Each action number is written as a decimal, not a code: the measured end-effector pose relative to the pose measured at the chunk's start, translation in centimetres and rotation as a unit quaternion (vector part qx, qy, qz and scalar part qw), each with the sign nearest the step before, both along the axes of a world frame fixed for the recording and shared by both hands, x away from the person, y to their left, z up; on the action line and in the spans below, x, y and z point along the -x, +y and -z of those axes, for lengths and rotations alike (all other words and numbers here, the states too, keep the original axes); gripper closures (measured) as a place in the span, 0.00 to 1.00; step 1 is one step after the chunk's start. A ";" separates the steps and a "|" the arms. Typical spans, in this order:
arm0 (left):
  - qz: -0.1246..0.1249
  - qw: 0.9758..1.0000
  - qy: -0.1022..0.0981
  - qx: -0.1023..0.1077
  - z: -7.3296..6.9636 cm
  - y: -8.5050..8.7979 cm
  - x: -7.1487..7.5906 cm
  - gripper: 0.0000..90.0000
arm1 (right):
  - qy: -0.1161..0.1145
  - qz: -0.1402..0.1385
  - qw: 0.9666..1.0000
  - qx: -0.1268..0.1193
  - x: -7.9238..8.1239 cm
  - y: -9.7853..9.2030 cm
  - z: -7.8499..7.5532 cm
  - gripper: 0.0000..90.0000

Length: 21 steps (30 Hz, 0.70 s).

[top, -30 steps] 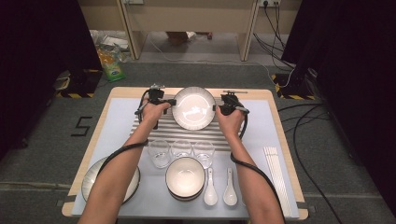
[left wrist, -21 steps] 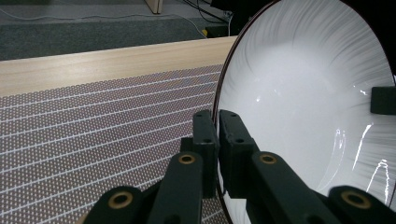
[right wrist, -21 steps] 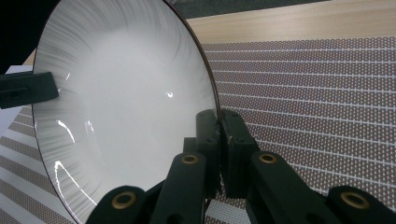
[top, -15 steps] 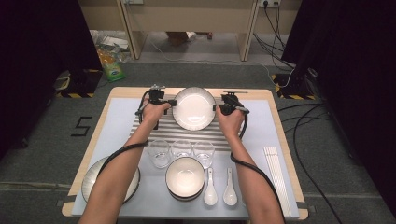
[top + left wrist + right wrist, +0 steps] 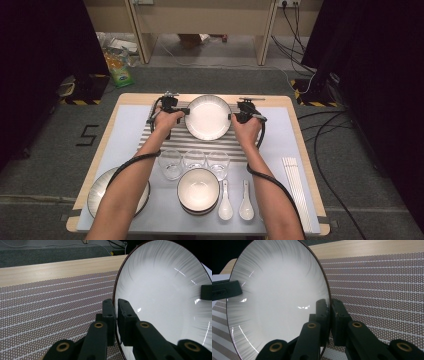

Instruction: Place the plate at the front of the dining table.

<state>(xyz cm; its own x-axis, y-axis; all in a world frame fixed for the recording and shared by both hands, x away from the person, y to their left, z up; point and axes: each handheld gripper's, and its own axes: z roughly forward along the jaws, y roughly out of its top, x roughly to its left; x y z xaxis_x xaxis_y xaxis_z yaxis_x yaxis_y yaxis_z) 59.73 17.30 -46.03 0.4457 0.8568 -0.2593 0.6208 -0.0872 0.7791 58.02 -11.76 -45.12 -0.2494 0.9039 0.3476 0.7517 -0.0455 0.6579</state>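
both grippers pinch the round glossy white plate (image 5: 208,117) over the striped woven mat (image 5: 165,145).

A round white plate (image 5: 208,117) with fine grey streaks running towards a thin dark rim is seen at the far middle of the table (image 5: 295,131), over a striped mat (image 5: 235,141). It is held face up, roughly level. Its left edge is pinched by the left tongs (image 5: 186,111) and its right edge by the right tongs (image 5: 231,117).
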 end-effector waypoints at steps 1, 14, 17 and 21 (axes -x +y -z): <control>0.000 1.000 0.001 -0.001 0.0 0.0 0.0 0.93 | 0.001 0.000 1.000 0.000 0.0 0.0 0.0 0.94; -0.002 0.999 0.028 -0.021 1.1 -0.4 -0.1 0.90 | 0.019 0.001 1.000 0.015 -0.3 0.3 0.8 0.92; -0.004 0.999 0.037 -0.027 1.4 -0.4 -0.1 0.89 | 0.025 0.000 0.999 0.019 -0.4 0.5 1.0 0.90; -0.006 0.999 0.034 -0.021 1.3 -0.4 -0.2 0.87 | 0.037 0.000 0.999 0.028 -0.6 0.5 1.3 0.87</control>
<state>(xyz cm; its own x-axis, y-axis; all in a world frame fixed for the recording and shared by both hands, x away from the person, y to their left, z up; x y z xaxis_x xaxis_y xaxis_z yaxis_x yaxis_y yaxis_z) 59.89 16.91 -47.37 0.4179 0.8729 -0.2517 0.6728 -0.1112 0.7314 58.63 -11.29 -46.43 -0.2255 0.9221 0.3146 0.7987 -0.0100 0.6017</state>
